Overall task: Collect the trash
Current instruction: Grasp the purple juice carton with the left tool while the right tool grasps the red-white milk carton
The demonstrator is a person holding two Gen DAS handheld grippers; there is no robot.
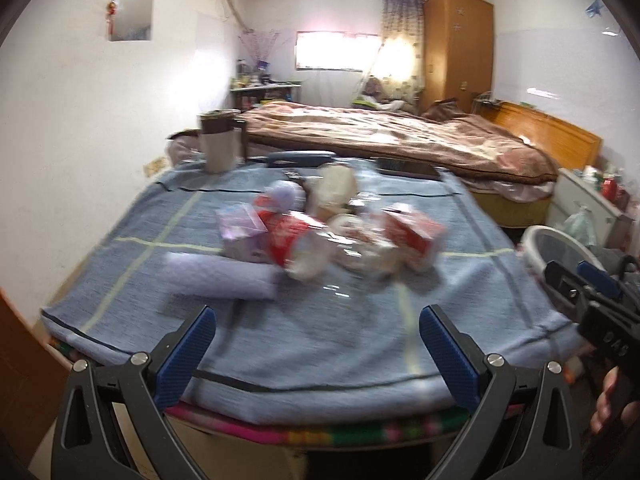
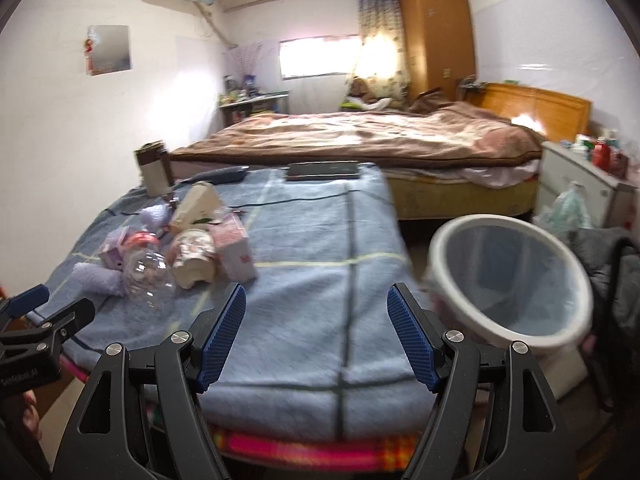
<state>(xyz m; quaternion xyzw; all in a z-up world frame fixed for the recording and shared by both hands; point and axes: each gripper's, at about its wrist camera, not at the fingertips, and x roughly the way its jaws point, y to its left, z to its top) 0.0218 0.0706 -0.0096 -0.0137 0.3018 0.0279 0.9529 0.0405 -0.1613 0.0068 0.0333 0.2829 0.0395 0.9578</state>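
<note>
A heap of trash lies on the blue blanket-covered table (image 1: 320,344): a clear plastic bottle (image 2: 145,276) with a red label, a pink carton (image 2: 236,248), a paper cup (image 2: 191,260), a cream carton (image 2: 198,202) and a red-and-white carton (image 1: 412,232). A rolled lilac cloth (image 1: 220,278) lies beside the heap. My left gripper (image 1: 318,350) is open over the table's near edge, short of the heap, with nothing between its fingers. My right gripper (image 2: 316,332) is open too, over the bare blanket right of the heap. A white bin (image 2: 516,276) with a liner stands at the table's right side.
A brown-and-cream canister (image 1: 218,142) stands at the far left corner of the table, a dark flat box (image 2: 324,171) at its far edge. Beyond is a bed (image 2: 360,136) with a brown blanket, a wooden wardrobe (image 2: 436,36), and a white cabinet (image 2: 580,176) at the right.
</note>
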